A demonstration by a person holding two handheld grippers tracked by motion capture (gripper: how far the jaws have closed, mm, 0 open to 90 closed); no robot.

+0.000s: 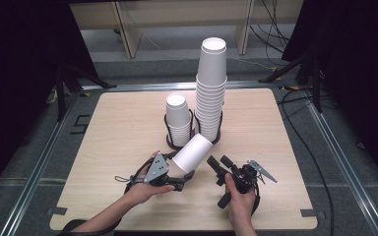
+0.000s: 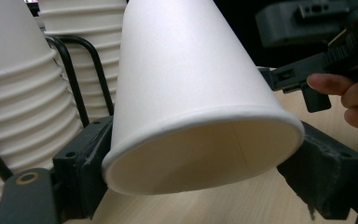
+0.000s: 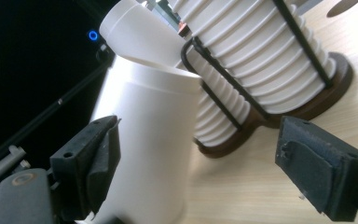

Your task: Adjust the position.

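Note:
A single white paper cup [image 1: 193,153] hangs tilted above the table, with my left gripper [image 1: 186,175] shut on its rim. In the left gripper view the cup [image 2: 186,70] has its mouth toward the camera, and the jaws of my left gripper [image 2: 203,170] press on both sides of the rim. My right gripper [image 1: 217,164] stands open just right of the cup. In the right gripper view the cup [image 3: 144,140] lies in front of the left jaw, and my right gripper [image 3: 205,163] holds nothing.
Two stacks of white cups stand in black wire holders mid-table: a short stack [image 1: 178,120] and a tall stack [image 1: 210,88], both just behind the held cup. Their dark round bases [image 3: 317,98] rest on the wooden table [image 1: 118,128]. Cables lie on the floor at right.

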